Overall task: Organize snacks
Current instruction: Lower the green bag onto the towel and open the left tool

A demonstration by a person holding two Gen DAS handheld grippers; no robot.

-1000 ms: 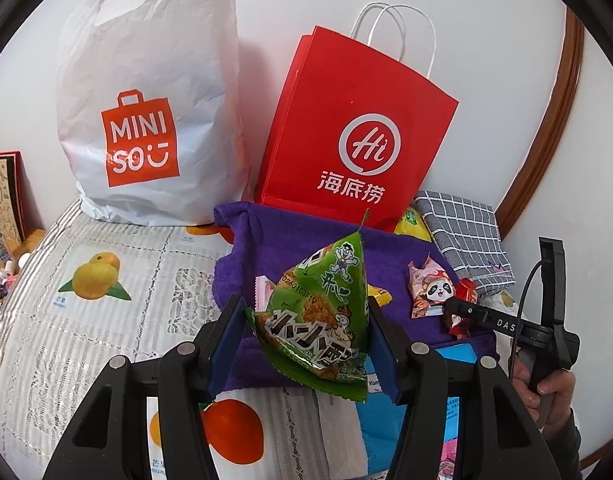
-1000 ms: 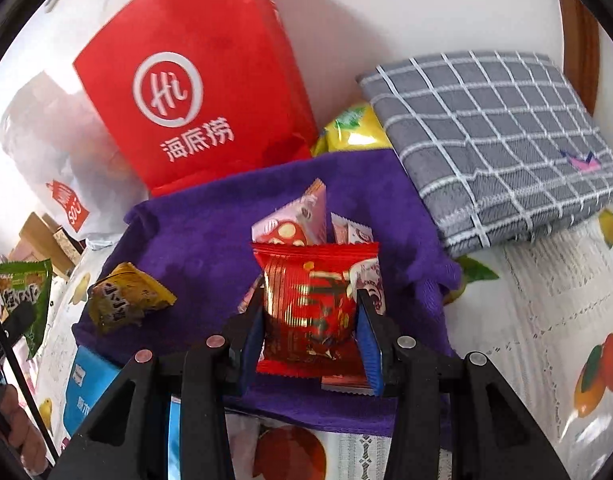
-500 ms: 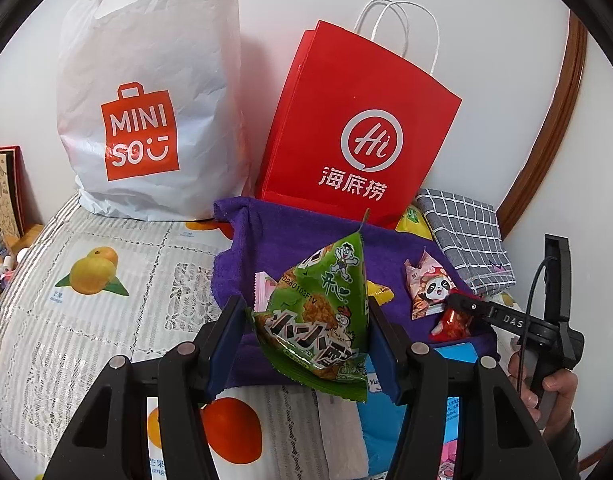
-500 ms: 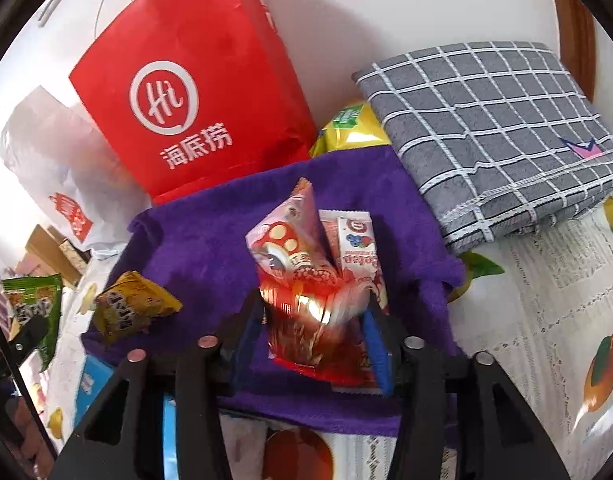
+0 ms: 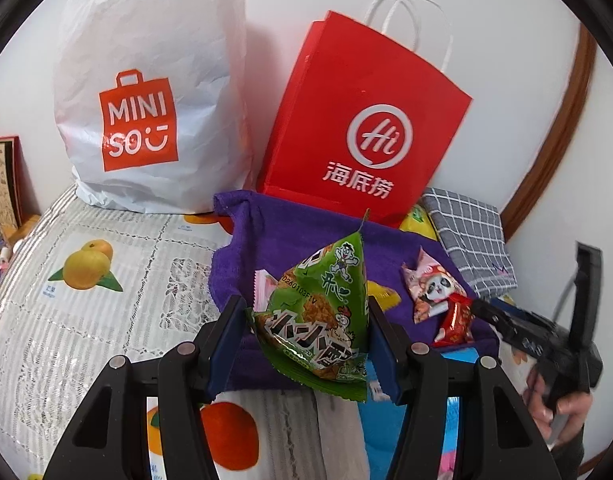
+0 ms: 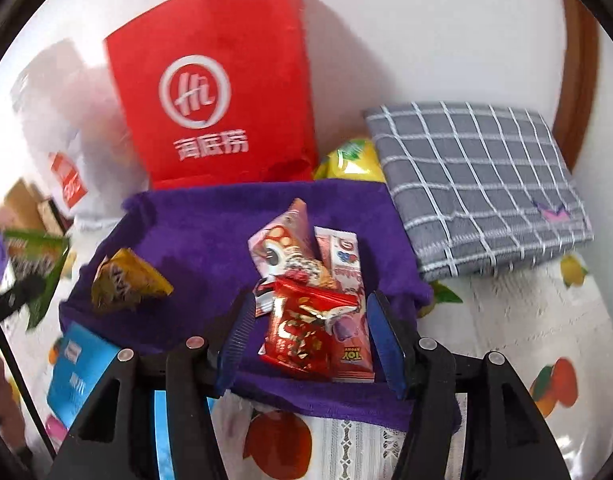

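Note:
My left gripper (image 5: 306,344) is shut on a green triangular snack pack (image 5: 322,320), held above the near edge of the purple towel (image 5: 290,232). My right gripper (image 6: 310,340) is open, its jaws spread wide. A red snack packet (image 6: 302,336) lies loose between them on the purple towel (image 6: 210,236), on top of a pink panda pack (image 6: 290,248) and a pink bar (image 6: 346,280). A yellow triangular pack (image 6: 126,280) lies to the left on the towel. The right gripper also shows in the left wrist view (image 5: 478,312), beside the red packet (image 5: 454,320).
A red paper bag (image 5: 366,132) and a white MINISO bag (image 5: 146,92) stand against the wall behind the towel. A folded grey checked cloth (image 6: 478,184) lies at the right, with a yellow pack (image 6: 350,160) beside it. A blue box (image 6: 82,368) lies at the near left.
My right gripper has opened and let go of the red packet, which now lies on the pile on the towel. My left gripper still holds the green pack, barely moved.

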